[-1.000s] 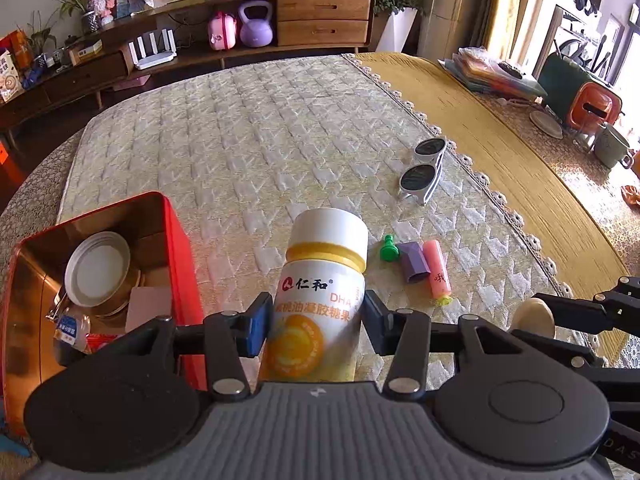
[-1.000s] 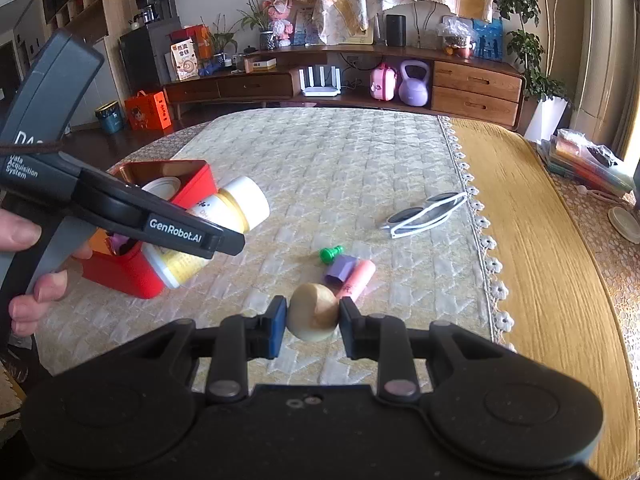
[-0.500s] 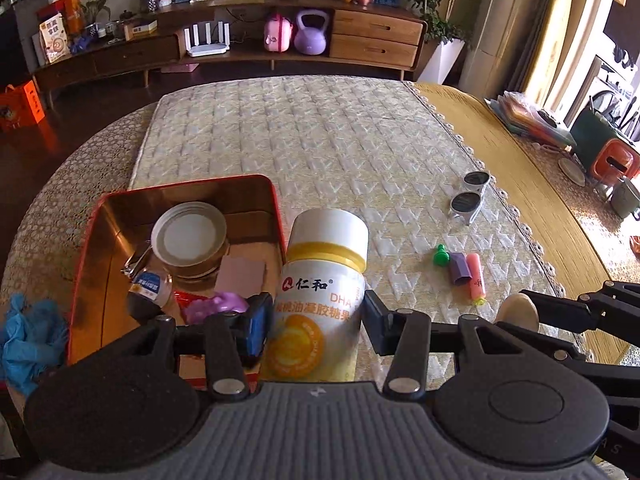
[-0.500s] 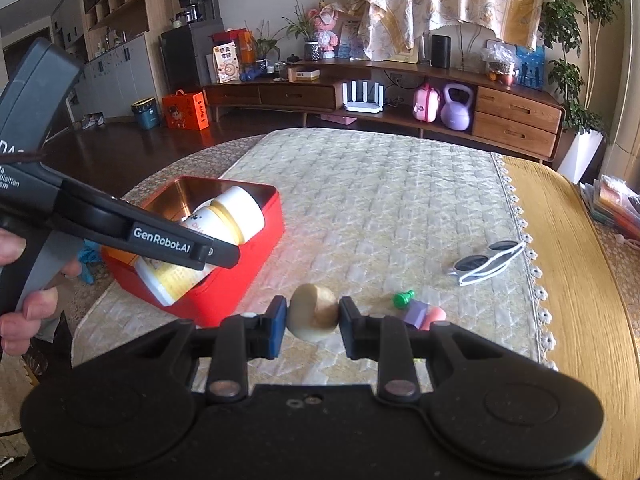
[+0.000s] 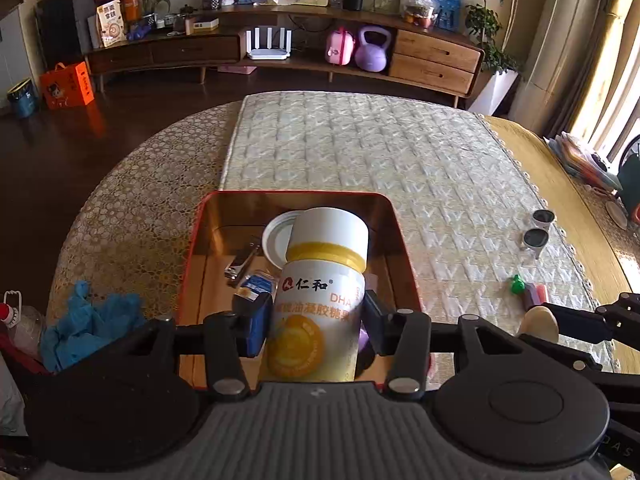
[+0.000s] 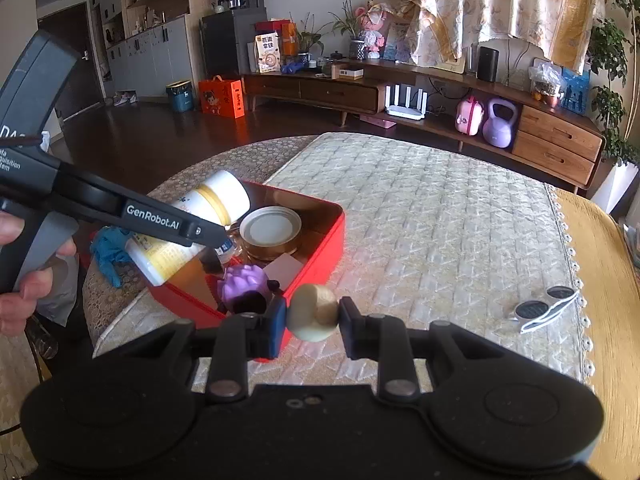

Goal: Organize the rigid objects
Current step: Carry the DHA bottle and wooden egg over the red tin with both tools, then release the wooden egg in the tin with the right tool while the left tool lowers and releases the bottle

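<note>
While both grippers hang over the table point(image 5: 132, 216), the quilted mat point(image 5: 400, 168) covers its middle, with the red tin point(image 5: 192, 256) at the mat's 7 o'clock corner. Left gripper point(image 5: 316, 320) is clamped on the white supplement bottle point(image 5: 320, 292), held tilted above the tin's open interior. Inside the tin: a lidded jar point(image 6: 270, 228), a purple toy point(image 6: 244, 286). Sunglasses point(image 6: 544, 308) lie at the mat's 4 o'clock edge. Right gripper point(image 6: 313, 314) pinches a small beige egg-shaped piece point(image 6: 313, 312) just outside the tin's near wall.
</note>
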`<state>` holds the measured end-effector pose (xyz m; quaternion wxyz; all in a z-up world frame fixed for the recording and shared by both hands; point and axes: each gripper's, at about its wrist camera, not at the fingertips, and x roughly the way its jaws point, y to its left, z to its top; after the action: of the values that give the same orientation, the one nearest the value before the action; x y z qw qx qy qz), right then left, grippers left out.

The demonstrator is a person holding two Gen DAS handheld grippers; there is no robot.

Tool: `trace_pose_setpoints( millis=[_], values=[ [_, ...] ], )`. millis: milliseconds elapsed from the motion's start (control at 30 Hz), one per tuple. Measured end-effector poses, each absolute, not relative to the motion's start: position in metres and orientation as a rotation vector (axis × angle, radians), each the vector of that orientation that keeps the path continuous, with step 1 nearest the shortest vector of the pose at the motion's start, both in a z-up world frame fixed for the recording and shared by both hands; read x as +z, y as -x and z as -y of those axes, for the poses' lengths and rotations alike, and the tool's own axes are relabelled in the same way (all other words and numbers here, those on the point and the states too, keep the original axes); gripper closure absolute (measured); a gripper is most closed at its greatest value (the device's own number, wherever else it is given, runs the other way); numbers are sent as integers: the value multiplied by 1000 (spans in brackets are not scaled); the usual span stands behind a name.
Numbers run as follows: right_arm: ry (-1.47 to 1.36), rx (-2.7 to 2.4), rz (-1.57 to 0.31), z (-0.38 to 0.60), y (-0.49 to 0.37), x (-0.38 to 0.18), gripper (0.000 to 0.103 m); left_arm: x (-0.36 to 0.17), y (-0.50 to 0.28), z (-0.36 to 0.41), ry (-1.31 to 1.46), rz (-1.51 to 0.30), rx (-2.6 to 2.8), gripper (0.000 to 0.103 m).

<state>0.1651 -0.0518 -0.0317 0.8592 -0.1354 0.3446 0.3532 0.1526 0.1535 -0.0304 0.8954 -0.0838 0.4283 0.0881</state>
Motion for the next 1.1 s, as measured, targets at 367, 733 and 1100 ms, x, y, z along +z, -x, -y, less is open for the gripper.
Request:
trace_pose_setpoints(
  millis=[367, 733, 1100],
  values=[
    [313, 775, -723, 0, -195, -42, 75, -46, -180, -197, 161, -898, 257, 56],
    [374, 755, -749, -39, -229, -72, 76, -71, -219, -212, 171, -950, 269, 56],
    [425, 759, -799, -53, -231, -95, 76, -87, -233, -213, 145, -980, 288, 56]
  ],
)
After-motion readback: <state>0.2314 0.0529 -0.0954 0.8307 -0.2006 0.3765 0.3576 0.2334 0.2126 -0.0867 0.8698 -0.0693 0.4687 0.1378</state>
